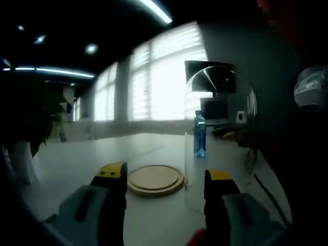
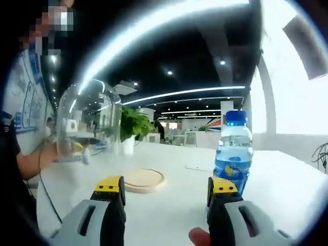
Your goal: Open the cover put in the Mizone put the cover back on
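Table [image 2: 169, 205] white, office room | wooden base [image 1: 155, 179] bare | left claw [image 1: 166, 180] released | right claw [image 2: 166, 190] released

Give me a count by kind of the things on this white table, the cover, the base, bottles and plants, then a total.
Clear dome cover: 1
Round wooden base: 1
Blue-capped Mizone bottle: 1
Potted green plant: 1
Total: 4
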`<state>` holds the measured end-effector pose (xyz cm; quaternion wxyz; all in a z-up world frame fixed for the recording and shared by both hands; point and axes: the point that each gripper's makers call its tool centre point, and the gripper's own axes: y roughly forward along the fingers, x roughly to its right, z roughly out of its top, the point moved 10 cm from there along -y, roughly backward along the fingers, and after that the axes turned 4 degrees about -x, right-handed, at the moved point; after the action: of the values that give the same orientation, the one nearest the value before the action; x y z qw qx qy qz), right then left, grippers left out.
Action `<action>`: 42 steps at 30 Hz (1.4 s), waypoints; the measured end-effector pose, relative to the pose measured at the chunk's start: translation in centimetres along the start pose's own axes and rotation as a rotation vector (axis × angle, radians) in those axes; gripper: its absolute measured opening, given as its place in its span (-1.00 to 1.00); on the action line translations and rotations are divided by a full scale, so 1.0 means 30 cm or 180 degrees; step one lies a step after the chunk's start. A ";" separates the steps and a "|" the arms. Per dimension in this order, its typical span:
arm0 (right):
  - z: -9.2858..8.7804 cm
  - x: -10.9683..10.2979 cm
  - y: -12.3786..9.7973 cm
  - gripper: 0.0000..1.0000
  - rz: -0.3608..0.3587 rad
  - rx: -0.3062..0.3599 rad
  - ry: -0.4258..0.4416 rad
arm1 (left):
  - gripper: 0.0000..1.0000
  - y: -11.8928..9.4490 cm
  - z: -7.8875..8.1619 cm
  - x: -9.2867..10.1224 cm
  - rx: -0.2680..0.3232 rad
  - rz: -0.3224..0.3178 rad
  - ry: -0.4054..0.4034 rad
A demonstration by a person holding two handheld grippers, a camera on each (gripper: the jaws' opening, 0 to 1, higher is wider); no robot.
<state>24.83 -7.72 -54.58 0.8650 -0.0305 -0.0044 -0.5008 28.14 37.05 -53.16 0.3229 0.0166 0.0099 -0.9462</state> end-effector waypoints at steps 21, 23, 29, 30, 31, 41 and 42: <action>-0.058 0.005 -0.051 -0.02 -0.0292 0.0417 0.0309 | -0.01 -0.070 0.006 0.004 -0.0020 0.0178 -0.0001; -0.059 -0.003 -0.044 0.05 -0.0306 0.0374 0.0219 | -0.01 -0.070 0.004 0.000 0.0116 0.0164 -0.0050; -0.068 -0.004 -0.038 -0.07 -0.0390 0.0273 0.0067 | -0.02 -0.038 -0.041 0.002 -0.0088 0.0204 -0.0027; -0.066 0.000 -0.041 -0.08 -0.0412 0.0287 0.0072 | -0.03 -0.034 -0.047 0.007 -0.0114 0.0169 -0.0075; -0.063 0.004 -0.044 -0.08 -0.0417 0.0309 0.0083 | -0.03 -0.030 -0.052 0.012 -0.0155 0.0150 -0.0065; -0.020 0.036 -0.062 -0.04 -0.0536 0.0380 0.0252 | -0.09 -0.047 -0.025 0.007 0.0109 0.0191 -0.0235; -0.010 0.037 -0.063 -0.02 -0.0539 0.0403 0.0252 | -0.09 -0.046 -0.025 0.008 0.0110 0.0188 -0.0247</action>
<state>23.74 -9.63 -54.74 0.8192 0.0445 -0.0044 -0.5717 27.13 38.04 -53.91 0.3505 -0.0143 -0.0194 -0.9363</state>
